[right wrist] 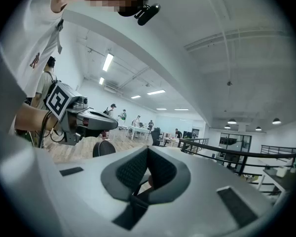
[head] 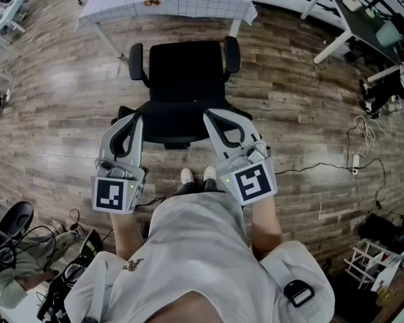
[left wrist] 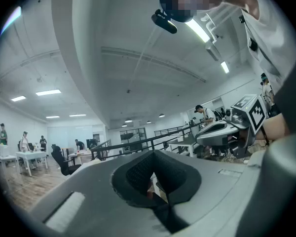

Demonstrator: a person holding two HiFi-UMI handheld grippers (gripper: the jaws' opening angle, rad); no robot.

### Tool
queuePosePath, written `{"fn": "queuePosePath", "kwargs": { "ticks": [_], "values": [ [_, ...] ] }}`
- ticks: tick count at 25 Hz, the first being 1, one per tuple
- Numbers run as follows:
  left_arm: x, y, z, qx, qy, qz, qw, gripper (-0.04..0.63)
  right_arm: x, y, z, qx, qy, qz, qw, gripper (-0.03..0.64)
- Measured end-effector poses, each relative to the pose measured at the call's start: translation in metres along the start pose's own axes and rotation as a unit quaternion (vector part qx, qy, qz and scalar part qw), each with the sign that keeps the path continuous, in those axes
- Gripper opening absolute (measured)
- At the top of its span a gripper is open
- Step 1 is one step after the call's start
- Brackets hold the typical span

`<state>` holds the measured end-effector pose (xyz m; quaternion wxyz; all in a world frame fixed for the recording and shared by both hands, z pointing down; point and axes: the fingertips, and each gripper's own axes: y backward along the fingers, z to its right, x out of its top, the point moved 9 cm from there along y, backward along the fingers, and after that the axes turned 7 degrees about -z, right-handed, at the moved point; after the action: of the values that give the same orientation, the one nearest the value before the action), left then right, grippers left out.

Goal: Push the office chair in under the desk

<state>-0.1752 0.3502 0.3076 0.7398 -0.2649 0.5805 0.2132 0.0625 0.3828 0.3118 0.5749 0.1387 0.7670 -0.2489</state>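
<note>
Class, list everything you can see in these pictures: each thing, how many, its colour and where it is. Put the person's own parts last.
Office chair: one, black, centre, seat towards the desk.
Desk: one, white checked cloth, top, beyond the chair.
Floor: one, brown wood planks, all round.
Cables: several, white and black, on the floor at right.
Shoes: two, white, behind the chair.
Left hand-held gripper: one, grey, shut, at the chair back's left.
Right hand-held gripper: one, grey, shut, at the chair back's right.

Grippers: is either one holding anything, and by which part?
Nothing is held. The left gripper and right gripper both have their jaws shut and empty, with their tips by the office chair backrest.
</note>
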Motion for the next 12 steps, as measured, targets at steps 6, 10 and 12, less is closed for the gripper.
{"fn": "queuePosePath", "kwargs": {
  "ticks": [6, 10, 12],
  "values": [
    [0.0069, -0.0006, -0.0008, -0.001, -0.01, 0.002, 0.9999, 0.003, 0.0016, -0.0013, -0.0019, -0.004, 0.001, 0.005, 1.0, 0.003],
    [0.0097, 0.003, 0.0009, -0.005, -0.01, 0.012, 0.9999, 0.002, 0.0039, 0.0027, -0.0022, -0.006, 0.005, 0.009, 1.0, 0.002],
    [0.01, 0.0035, -0.0007, -0.009, -0.009, 0.018, 0.9998, 0.003, 0.0048, 0.0023, -0.0018, -0.006, 0.009, 0.012, 1.0, 0.003]
  ]
}}
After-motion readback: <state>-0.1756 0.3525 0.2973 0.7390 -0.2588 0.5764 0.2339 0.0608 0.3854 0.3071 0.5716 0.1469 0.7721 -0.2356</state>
